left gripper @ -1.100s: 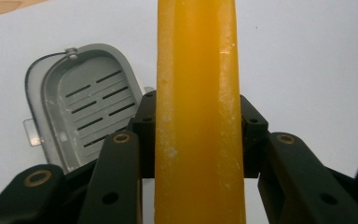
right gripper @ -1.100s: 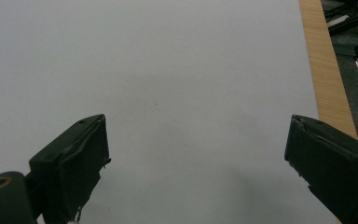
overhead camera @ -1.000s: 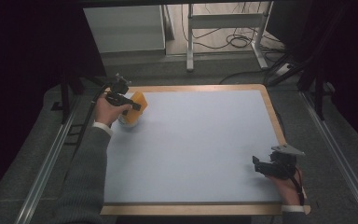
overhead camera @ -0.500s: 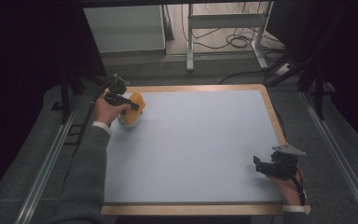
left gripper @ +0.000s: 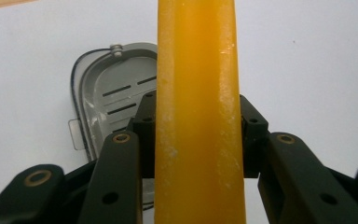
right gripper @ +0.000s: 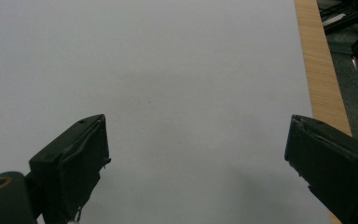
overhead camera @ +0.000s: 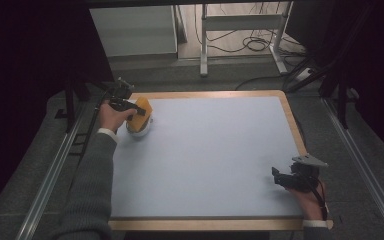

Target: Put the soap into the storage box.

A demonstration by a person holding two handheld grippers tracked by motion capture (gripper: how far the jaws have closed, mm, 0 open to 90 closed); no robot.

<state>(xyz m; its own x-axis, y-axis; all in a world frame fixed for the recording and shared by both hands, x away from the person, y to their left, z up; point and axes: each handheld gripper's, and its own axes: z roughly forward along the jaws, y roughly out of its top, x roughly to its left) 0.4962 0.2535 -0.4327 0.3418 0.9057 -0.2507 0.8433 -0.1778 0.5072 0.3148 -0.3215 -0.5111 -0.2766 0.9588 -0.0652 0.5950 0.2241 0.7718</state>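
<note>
The surface (overhead camera: 205, 160) is a pale blue-grey sheet with a wooden border, and most of it lies bare. Beyond its far edge stand a light panel (overhead camera: 132, 30) and a metal frame (overhead camera: 240, 35) with cables on the floor.

The person's left forearm, in a grey sleeve (overhead camera: 87, 190), reaches up along the left edge of the surface to the far-left corner. There the left hand (overhead camera: 111, 116) holds the left hand-held gripper (overhead camera: 130, 107) pointing right and slightly down. Its 2 jaws are closed on a yellow-orange block (overhead camera: 141, 108), which sits tilted just above a grey-white lid-like piece (overhead camera: 139, 129). In the left gripper view the yellow-orange block (left gripper: 198, 116) runs straight up between the black jaws, clamped on both sides, and the grey-white lid-like piece (left gripper: 109, 98) lies flat on the surface below and behind it, showing 4 slots and a small tab on its rim.

The right hand (overhead camera: 310, 197) rests at the near-right corner, with the right hand-held gripper (overhead camera: 280, 179) low over the surface and pointing left. Its jaws stand wide apart and hold nothing; the right gripper view shows only bare sheet and the wooden border (right gripper: 321, 70) between them.

Compared with 1 second ago, both arms and the block are in almost the same places; the right hand-held gripper has barely shifted.
</note>
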